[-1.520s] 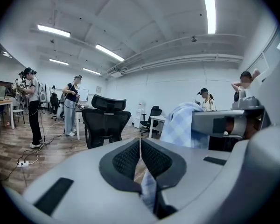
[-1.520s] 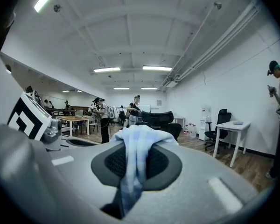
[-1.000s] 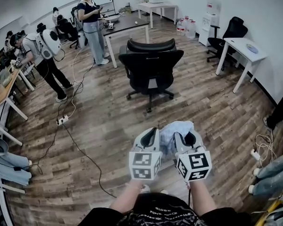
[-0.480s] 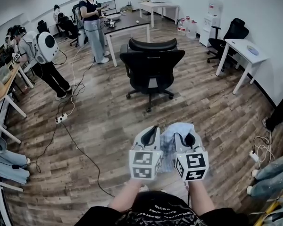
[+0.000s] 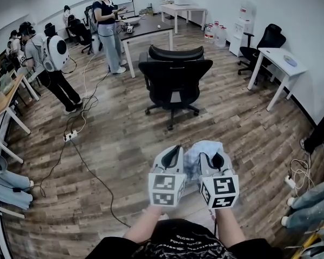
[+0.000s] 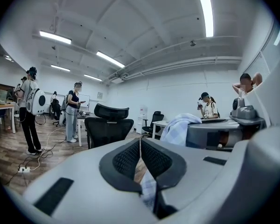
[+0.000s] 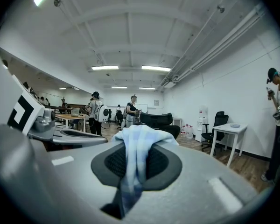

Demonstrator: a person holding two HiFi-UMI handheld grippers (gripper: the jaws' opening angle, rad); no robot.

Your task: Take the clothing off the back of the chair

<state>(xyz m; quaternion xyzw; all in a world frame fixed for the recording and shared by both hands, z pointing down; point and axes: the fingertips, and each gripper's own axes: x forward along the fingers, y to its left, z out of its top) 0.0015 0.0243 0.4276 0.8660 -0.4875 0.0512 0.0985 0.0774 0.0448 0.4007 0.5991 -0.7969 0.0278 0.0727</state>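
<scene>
The backpacked bystander [image 5: 53, 53] has shuffled along; my hands haven't. Left gripper [image 5: 174, 151] and right gripper [image 5: 216, 158] both pinch the clothing [image 5: 197, 154], well clear of the bare chair [image 5: 174, 74]. I keep both grips firm so it doesn't slip.

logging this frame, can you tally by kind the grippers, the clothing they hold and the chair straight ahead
grippers: 2, the left gripper and the right gripper, both shut on the clothing
light blue clothing: 1
black office chair straight ahead: 1, its back bare
total: 4
</scene>
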